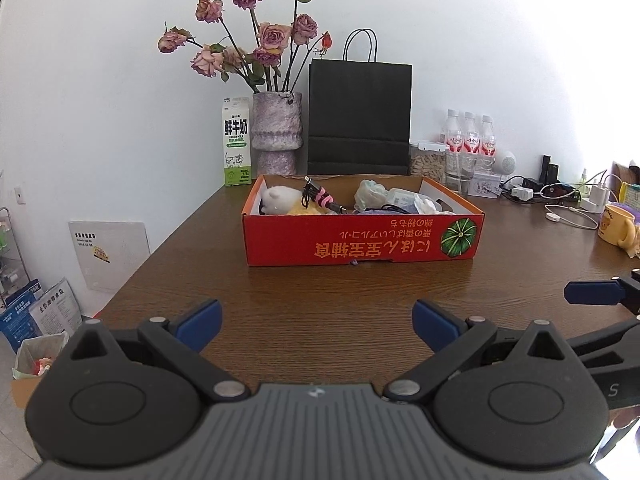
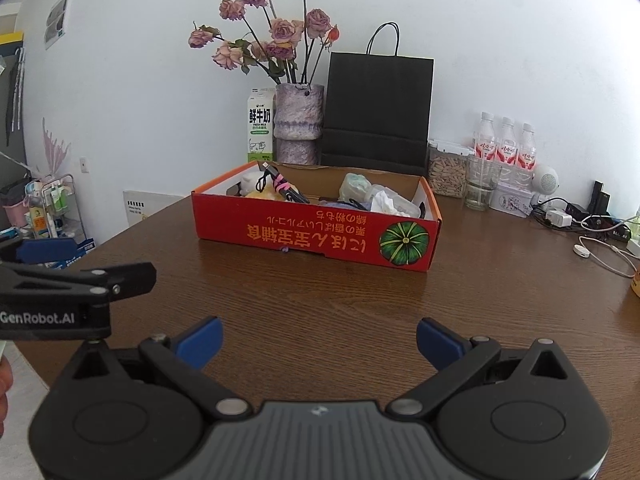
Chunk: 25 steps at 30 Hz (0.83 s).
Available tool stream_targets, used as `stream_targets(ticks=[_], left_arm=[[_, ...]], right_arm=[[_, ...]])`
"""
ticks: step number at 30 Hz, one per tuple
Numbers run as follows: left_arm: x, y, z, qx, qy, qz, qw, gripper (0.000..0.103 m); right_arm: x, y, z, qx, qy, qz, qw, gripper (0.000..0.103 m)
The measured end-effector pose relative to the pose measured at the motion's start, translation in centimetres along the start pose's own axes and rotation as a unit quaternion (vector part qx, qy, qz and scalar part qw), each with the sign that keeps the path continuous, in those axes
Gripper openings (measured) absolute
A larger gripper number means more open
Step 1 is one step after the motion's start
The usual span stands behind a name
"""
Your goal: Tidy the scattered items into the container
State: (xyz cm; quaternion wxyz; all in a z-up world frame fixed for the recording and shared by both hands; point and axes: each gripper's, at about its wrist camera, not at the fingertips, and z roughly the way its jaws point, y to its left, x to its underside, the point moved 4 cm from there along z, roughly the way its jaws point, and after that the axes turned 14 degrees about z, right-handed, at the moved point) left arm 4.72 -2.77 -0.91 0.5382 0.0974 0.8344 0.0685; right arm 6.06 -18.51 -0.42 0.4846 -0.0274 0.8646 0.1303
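Note:
A red cardboard box [image 1: 360, 240] with a green pumpkin print stands on the wooden table; it also shows in the right wrist view [image 2: 312, 236]. Inside lie a white plush toy [image 1: 278, 198], a coiled cable with pink ties [image 1: 320, 196], crumpled tissue and plastic packets [image 1: 400, 200]. My left gripper [image 1: 316, 326] is open and empty, held back over the table in front of the box. My right gripper [image 2: 318, 342] is open and empty, also in front of the box. A fingertip [image 1: 592, 292] of the right gripper shows at the right edge of the left wrist view.
Behind the box stand a milk carton [image 1: 236, 140], a vase of dried roses [image 1: 276, 136], a black paper bag [image 1: 360, 116], three water bottles [image 1: 470, 140] and a jar of seeds [image 2: 448, 172]. Chargers and cables [image 1: 560, 200] and a yellow mug [image 1: 616, 226] lie at the right.

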Motion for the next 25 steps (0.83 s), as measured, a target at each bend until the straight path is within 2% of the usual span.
stream_targets(ticks=[25], left_arm=[[0.28,-0.09,0.28,-0.008,0.007,-0.004,0.9999,0.103]], right_arm=[[0.29,-0.24,0.31,0.002,0.008,0.003,1.0,0.103]])
